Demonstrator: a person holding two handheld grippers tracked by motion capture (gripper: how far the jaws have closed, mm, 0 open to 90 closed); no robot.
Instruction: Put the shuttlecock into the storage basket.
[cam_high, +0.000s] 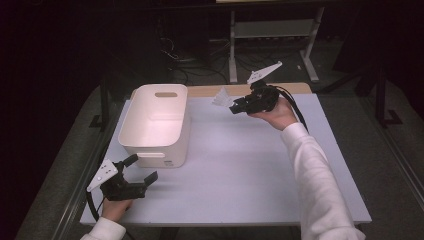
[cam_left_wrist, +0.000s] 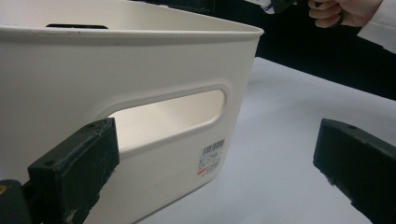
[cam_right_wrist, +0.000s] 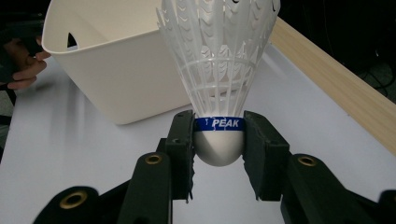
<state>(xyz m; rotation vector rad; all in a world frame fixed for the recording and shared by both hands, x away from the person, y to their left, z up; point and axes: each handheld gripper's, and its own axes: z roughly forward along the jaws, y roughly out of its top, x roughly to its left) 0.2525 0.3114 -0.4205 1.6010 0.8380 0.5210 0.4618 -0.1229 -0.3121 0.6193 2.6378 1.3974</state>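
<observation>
Clamping a white plastic shuttlecock (cam_right_wrist: 218, 74) by its rounded cork, the right gripper (cam_right_wrist: 218, 149) jaws pinch; left gripper (cam_high: 138, 170) jaws gape beside the smooth cream bin (cam_high: 150, 131).

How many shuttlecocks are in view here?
1. The white shuttlecock is clamped by its cork base in the right tongs, held above the far side of the table, right of the white bin. The bin's visible interior looks empty.

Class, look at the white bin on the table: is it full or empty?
Empty. The high view looks into the white bin and shows bare inner walls and floor.
</observation>
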